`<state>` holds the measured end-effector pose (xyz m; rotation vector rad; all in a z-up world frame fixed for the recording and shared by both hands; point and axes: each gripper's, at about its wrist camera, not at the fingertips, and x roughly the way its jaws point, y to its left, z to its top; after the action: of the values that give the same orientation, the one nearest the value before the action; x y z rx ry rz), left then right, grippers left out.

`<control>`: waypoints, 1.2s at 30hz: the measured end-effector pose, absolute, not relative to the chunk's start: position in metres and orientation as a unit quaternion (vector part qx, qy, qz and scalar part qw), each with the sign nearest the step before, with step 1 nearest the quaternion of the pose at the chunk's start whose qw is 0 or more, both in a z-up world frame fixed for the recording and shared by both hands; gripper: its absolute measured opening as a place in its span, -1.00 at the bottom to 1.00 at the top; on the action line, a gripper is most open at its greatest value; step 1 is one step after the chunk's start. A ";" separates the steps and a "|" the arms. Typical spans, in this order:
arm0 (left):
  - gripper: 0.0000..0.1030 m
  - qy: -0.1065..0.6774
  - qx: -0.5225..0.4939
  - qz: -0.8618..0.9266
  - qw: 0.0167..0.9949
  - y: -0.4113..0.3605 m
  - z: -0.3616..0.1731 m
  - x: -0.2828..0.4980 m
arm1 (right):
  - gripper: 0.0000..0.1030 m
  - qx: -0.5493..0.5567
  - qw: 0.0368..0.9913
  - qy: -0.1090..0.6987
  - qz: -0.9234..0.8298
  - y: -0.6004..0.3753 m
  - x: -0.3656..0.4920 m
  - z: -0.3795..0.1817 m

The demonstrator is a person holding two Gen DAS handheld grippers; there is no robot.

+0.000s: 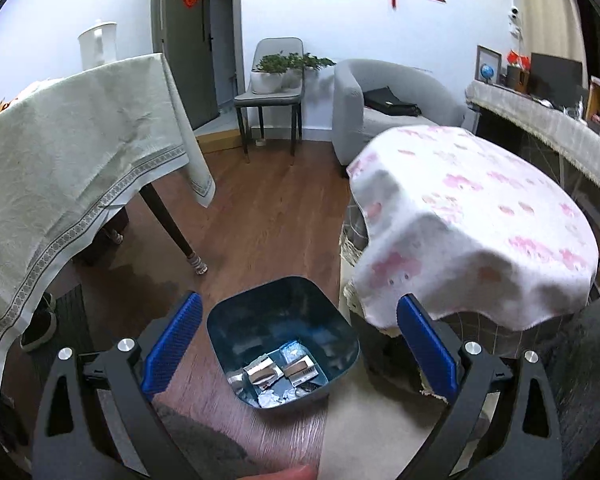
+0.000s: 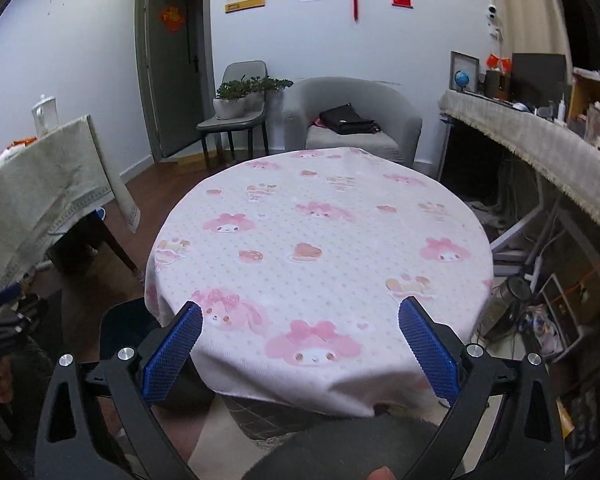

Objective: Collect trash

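Note:
A dark blue bin [image 1: 284, 320] stands on the wood floor beside the round table. Inside it lie several pieces of trash [image 1: 278, 376]: crumpled foil, small cartons and wrappers. My left gripper [image 1: 300, 348] is open and empty, held above the bin with its blue pads either side of it. My right gripper [image 2: 300, 352] is open and empty, held over the near edge of the round table [image 2: 324, 240], which has a pink patterned cloth. The bin's edge shows dimly at the left of the right wrist view [image 2: 118, 332].
A table with a grey-green cloth [image 1: 68, 168] stands to the left, its leg [image 1: 168, 224] near the bin. A chair with plants [image 1: 276, 80], a grey armchair [image 1: 388, 108] and a cluttered side counter [image 2: 540, 148] lie beyond. Cables and clutter [image 2: 540, 312] lie on the floor right.

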<state>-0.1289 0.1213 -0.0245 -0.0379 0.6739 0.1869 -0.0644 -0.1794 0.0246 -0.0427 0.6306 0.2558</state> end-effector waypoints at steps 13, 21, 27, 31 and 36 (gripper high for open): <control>0.93 0.324 -0.018 0.110 0.940 0.115 -0.028 -0.144 | 0.93 -0.031 0.917 0.299 0.263 -0.173 -0.078 0.023; 0.93 0.327 -0.025 0.109 0.938 0.117 -0.030 -0.143 | 0.93 -0.053 0.910 0.295 0.287 -0.156 -0.084 0.023; 0.93 0.329 -0.019 0.117 0.937 0.118 -0.032 -0.142 | 0.93 -0.048 0.910 0.296 0.285 -0.156 -0.082 0.023; 0.93 0.328 -0.023 0.119 0.937 0.120 -0.032 -0.143 | 0.93 -0.046 0.911 0.296 0.285 -0.154 -0.081 0.023; 0.93 0.329 -0.023 0.119 0.937 0.120 -0.032 -0.144 | 0.93 -0.047 0.910 0.297 0.285 -0.154 -0.082 0.023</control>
<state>-0.1437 0.1204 -0.0321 -0.0478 0.6715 0.2423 -0.0817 -0.1538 0.0225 -0.0971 0.6123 0.5886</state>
